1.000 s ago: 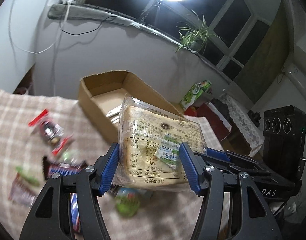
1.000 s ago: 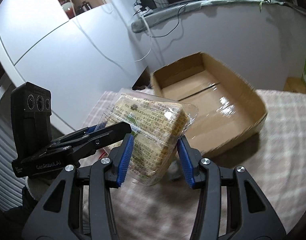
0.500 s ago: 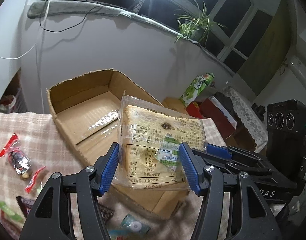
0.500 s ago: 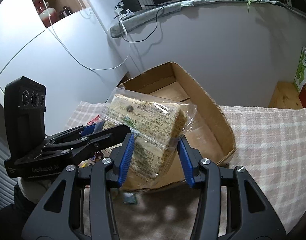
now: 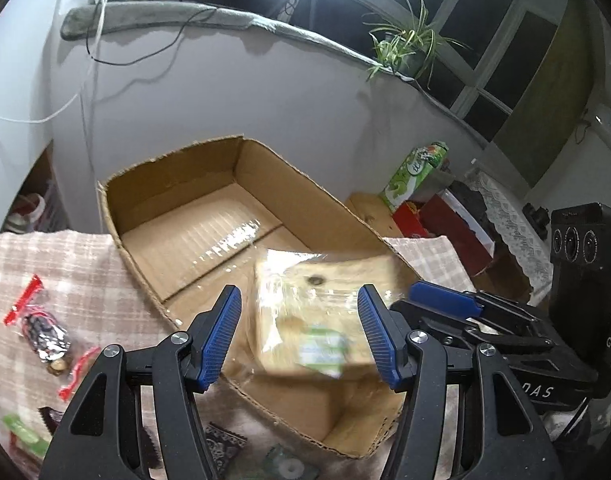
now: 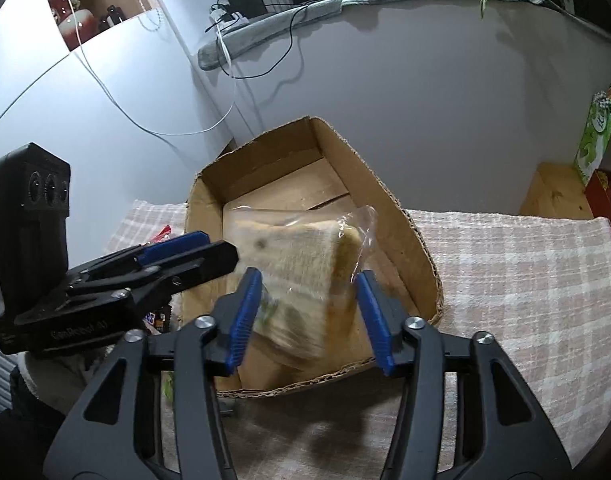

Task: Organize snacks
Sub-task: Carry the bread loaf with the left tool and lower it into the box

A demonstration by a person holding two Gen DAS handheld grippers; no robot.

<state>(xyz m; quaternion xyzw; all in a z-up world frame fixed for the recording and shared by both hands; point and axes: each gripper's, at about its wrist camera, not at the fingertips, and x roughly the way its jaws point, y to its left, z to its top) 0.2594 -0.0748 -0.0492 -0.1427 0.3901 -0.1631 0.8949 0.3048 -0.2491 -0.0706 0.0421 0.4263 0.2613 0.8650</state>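
- Both my tools, left tool (image 5: 299,334) and right tool (image 6: 307,314), stand open, holding nothing.
- The wrapped bread (image 5: 317,316) sits blurred in the cardboard box's (image 5: 177,184) near end.
- Next, I judge: fetch the loose snacks (image 5: 41,332) lying left on the bench.

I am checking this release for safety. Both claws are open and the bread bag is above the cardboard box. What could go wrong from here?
1. The bread bag looks blurred and tilted near the front wall of the cardboard box, so it may end up leaning on the wall instead of lying flat.
2. The left claw and right claw flank the bag closely, so its loose film might snag on a pad.
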